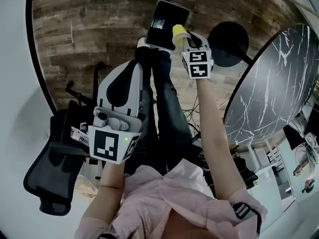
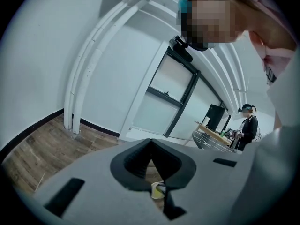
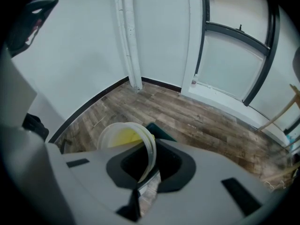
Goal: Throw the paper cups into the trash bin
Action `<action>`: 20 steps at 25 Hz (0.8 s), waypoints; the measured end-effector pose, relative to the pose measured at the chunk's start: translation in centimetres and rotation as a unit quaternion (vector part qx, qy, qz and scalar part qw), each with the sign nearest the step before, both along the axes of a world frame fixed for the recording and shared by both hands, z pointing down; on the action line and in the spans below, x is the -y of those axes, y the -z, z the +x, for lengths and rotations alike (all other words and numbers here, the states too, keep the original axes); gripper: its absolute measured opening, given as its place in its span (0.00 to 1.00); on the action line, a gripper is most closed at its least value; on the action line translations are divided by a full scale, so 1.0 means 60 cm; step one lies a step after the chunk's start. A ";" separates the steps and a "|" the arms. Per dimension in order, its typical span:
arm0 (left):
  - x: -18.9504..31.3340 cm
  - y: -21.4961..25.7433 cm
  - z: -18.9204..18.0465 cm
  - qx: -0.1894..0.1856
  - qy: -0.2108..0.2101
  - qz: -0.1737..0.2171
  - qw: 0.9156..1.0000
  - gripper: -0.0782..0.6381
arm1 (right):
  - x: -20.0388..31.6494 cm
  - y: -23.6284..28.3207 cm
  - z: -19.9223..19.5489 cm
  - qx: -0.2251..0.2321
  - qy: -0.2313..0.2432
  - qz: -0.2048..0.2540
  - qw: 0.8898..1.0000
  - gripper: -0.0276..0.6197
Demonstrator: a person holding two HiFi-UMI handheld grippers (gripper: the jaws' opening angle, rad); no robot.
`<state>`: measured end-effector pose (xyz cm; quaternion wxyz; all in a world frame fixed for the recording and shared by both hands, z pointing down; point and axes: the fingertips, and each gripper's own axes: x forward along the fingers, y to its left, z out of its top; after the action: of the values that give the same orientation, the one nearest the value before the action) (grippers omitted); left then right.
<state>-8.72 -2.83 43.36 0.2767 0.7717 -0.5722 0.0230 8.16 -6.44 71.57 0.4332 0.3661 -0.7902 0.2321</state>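
- Hanging over the near edge of the trash bin (image 1: pixel 167 15), the yellow paper cup (image 1: pixel 179 32) is pinched by its rim in the right gripper (image 1: pixel 183 38).
- The cup's mouth faces back toward the gripper and its base points toward the bin.
- The cup likely needs carrying a little further over the bin's opening before release.
- The left gripper (image 2: pixel 150 144), jaws together and empty, is held well back from the bin.
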 end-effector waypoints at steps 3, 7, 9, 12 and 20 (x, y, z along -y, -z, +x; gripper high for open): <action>0.003 -0.013 -0.010 0.018 -0.002 0.002 1.000 0.13 | 0.002 -0.029 -0.001 -0.005 0.003 -0.006 1.000 0.11; 0.007 -0.038 -0.018 0.035 -0.013 -0.001 0.999 0.13 | 0.007 -0.070 -0.010 -0.009 0.010 -0.011 1.000 0.11; 0.013 -0.052 -0.018 0.030 -0.013 -0.003 0.999 0.13 | 0.011 -0.095 -0.015 -0.011 0.016 -0.012 1.000 0.11; 0.016 -0.077 -0.022 0.027 -0.009 -0.007 1.000 0.13 | 0.014 -0.131 -0.024 -0.012 0.021 -0.016 1.000 0.11; 0.011 -0.114 -0.040 0.033 0.014 -0.029 0.999 0.13 | -0.001 -0.219 -0.041 -0.032 0.063 -0.044 0.997 0.11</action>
<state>-11.13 -3.48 50.22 0.2804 0.7537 -0.5912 0.0615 5.72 -6.40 84.72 0.4877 0.3035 -0.7863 0.2273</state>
